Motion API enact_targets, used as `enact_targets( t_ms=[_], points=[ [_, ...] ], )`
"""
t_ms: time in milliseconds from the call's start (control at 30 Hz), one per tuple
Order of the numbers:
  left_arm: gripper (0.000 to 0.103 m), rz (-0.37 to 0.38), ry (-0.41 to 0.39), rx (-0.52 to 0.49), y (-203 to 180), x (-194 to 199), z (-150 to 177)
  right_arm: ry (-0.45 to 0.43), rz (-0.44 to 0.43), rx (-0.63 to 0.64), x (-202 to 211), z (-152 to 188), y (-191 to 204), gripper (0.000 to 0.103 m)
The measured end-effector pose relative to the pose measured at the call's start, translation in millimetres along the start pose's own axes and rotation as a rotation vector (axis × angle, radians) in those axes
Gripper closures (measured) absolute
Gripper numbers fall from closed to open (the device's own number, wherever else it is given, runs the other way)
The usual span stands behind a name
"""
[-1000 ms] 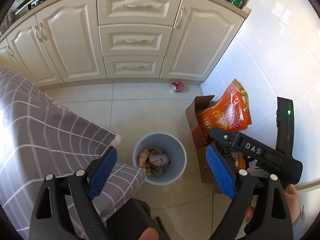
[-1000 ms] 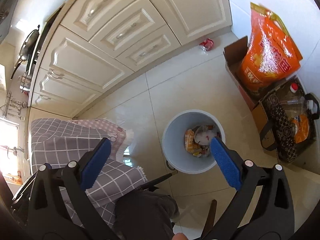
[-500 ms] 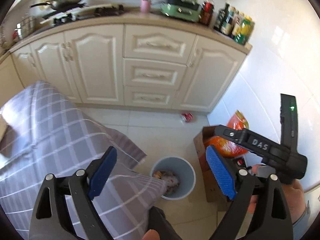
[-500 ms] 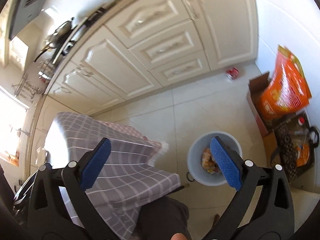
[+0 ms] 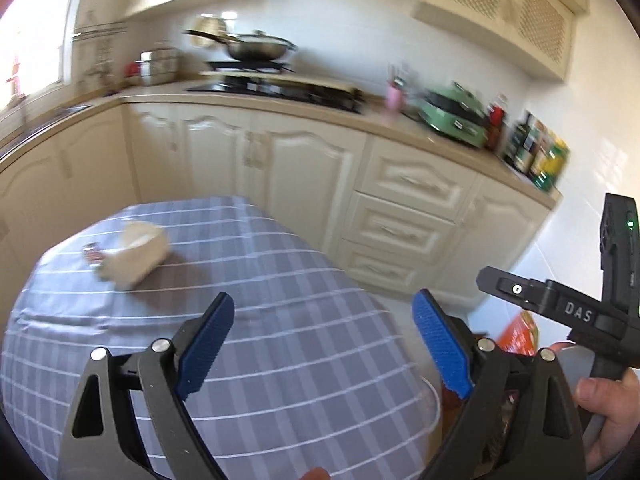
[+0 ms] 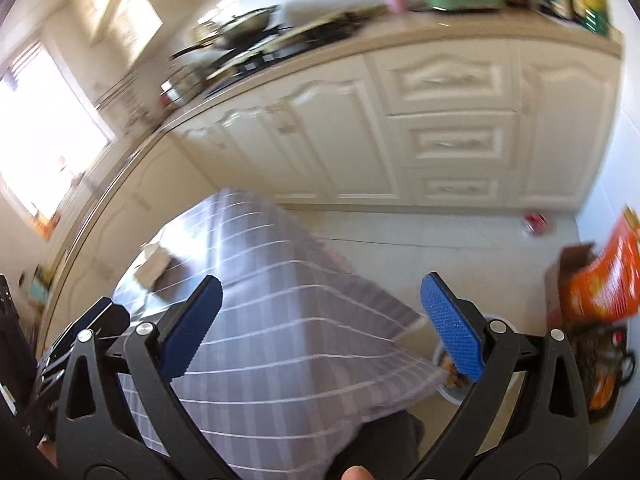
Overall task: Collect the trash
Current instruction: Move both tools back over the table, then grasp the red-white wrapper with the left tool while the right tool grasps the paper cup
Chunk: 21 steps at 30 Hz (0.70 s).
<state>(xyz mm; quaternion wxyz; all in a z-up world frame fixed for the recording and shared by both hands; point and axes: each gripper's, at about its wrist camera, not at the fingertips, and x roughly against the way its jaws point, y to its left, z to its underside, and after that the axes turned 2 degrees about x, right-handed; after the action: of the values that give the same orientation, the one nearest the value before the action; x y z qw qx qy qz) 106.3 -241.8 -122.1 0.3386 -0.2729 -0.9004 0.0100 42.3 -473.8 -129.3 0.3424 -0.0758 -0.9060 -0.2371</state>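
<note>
My left gripper is open and empty above the table with the grey checked cloth. A cream tissue box lies on the cloth at the far left, with a small dark wrapper beside it. My right gripper is open and empty, held over the table's right edge. The box shows small and blurred in the right wrist view. The grey trash bin stands on the floor, mostly hidden behind the right fingers. A red crumpled can lies on the floor by the cabinets.
Cream cabinets and a counter with a stove, wok and bottles run along the back. An orange bag in a cardboard box and a dark basket stand by the right wall. The right gripper's body shows at the right of the left wrist view.
Both grippers have tilted up from the bin on the floor toward the table and the counter. The tissue box on the cloth has come into view. Both jaws stay open.
</note>
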Motion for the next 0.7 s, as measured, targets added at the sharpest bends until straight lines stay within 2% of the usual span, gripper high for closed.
enact_targets(
  t_ms=[200,333,500,633,700],
  points=[
    [0.014,-0.108,-0.032,0.111,82.5,19.1,2.0,0.035,-0.055,0.093,-36.2,-1.0,73.4,0.006],
    [0.014,-0.207,-0.064,0.169,139.2,29.8,3.8,0.079,-0.102,0.152,-71.7,1.2,123.4,0.006],
    [0.014,-0.307,-0.062,0.243,203.9,26.0,4.3,0.148,-0.132,0.189,-126.4,0.6,178.2,0.006],
    [0.014,-0.385,-0.056,0.255,237.4,15.4,4.8,0.205,-0.133,0.208,-172.2,3.4,213.4,0.006],
    [0.014,-0.4,-0.04,0.26,253.9,5.0,2.1,0.24,-0.144,0.2,-197.2,4.3,227.9,0.006]
  ],
)
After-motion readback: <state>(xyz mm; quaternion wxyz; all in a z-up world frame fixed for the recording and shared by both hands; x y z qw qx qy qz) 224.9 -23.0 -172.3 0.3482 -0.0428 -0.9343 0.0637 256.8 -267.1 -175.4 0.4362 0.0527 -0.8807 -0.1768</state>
